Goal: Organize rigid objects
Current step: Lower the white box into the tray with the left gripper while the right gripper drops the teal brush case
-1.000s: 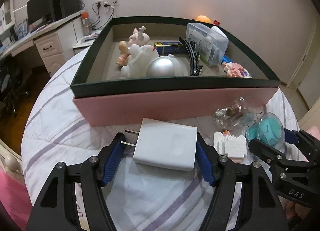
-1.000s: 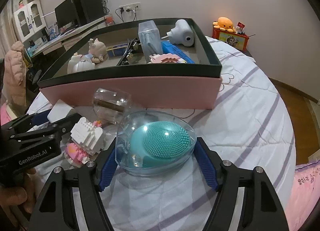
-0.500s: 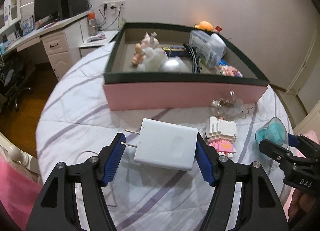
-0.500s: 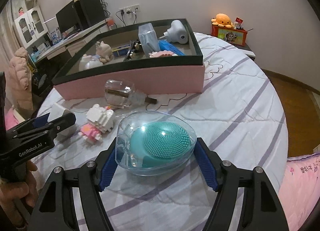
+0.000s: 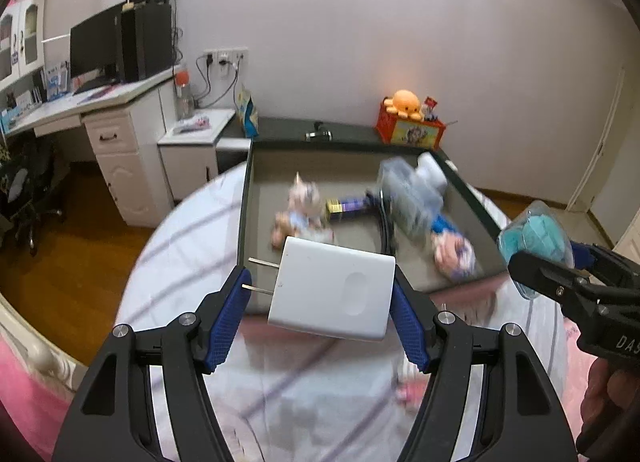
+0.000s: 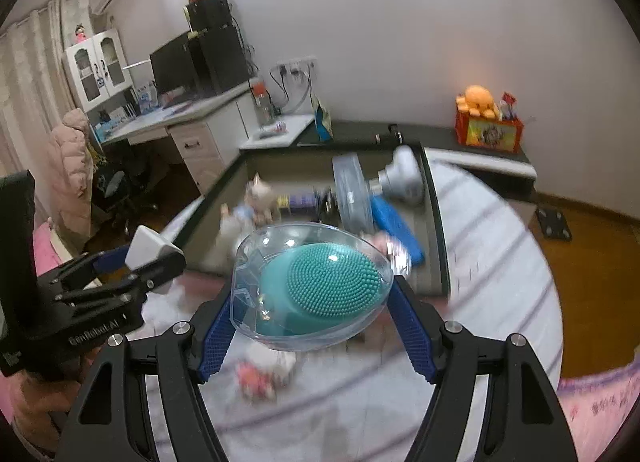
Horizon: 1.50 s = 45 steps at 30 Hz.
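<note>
My left gripper (image 5: 320,318) is shut on a white plug adapter (image 5: 332,294), held in the air above the bed in front of the open box (image 5: 476,210). My right gripper (image 6: 312,326) is shut on a clear case holding a teal bristle brush (image 6: 316,286), also lifted. The right gripper with the case shows at the right of the left wrist view (image 5: 536,238). The left gripper with the adapter shows at the left of the right wrist view (image 6: 148,250). The dark-rimmed pink box (image 6: 436,230) holds figurines, a clear container and other items.
A small block figure (image 6: 260,374) lies on the striped bedcover (image 6: 492,270) below my right gripper. A desk with a monitor (image 5: 96,46) stands at the far left. An orange plush on a red crate (image 5: 408,118) sits behind the box.
Both grippers have risen well above the bed with their objects, so the box now appears lower and farther. The view is blurred by the motion.
</note>
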Each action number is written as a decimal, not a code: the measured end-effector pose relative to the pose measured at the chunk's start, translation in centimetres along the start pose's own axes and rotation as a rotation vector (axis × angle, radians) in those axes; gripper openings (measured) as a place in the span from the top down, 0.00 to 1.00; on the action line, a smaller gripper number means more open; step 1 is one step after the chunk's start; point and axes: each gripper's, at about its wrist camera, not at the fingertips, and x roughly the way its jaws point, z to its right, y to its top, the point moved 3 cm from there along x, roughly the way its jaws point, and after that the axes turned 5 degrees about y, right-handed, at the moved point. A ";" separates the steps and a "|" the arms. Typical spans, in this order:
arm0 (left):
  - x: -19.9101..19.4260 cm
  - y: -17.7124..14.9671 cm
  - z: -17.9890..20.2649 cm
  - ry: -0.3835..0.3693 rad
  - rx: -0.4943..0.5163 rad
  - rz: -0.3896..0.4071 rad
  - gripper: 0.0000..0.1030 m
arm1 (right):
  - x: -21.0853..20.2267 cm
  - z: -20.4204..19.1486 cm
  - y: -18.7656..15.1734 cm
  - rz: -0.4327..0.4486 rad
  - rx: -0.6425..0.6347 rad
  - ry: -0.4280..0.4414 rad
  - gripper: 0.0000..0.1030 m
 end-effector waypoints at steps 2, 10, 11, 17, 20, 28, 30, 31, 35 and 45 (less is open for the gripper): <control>0.8 1.3 0.0 -0.001 0.001 0.009 0.33 | 0.5 0.0 1.5 0.012 -0.005 0.004 0.29; 5.5 5.4 0.0 -0.010 -0.006 0.006 0.33 | 4.2 0.4 5.8 0.021 -0.027 0.013 0.29; 6.2 5.7 0.0 -0.010 -0.009 0.002 0.33 | 4.5 0.3 6.1 0.020 -0.030 0.011 0.29; 10.0 6.8 0.0 -0.003 0.002 -0.034 0.33 | 7.8 1.0 7.6 -0.002 -0.033 0.008 0.29; 11.4 6.9 0.0 0.001 0.009 -0.051 0.33 | 9.3 1.6 8.0 -0.019 -0.018 0.015 0.29; 12.1 5.9 0.6 -0.011 0.025 -0.071 0.33 | 10.3 2.3 6.4 -0.060 0.008 0.030 0.29; 12.1 5.6 0.8 -0.006 0.026 -0.068 0.33 | 10.4 2.4 6.1 -0.068 0.012 0.029 0.29; 12.0 5.5 0.9 0.001 0.028 -0.068 0.33 | 10.5 2.5 5.9 -0.074 0.015 0.028 0.29; 11.8 5.3 0.9 0.034 0.037 -0.084 0.27 | 10.7 2.7 6.0 -0.086 0.025 0.027 0.29; 9.5 4.3 0.8 0.070 0.053 -0.065 0.00 | 9.5 3.0 5.6 -0.090 0.085 0.048 0.17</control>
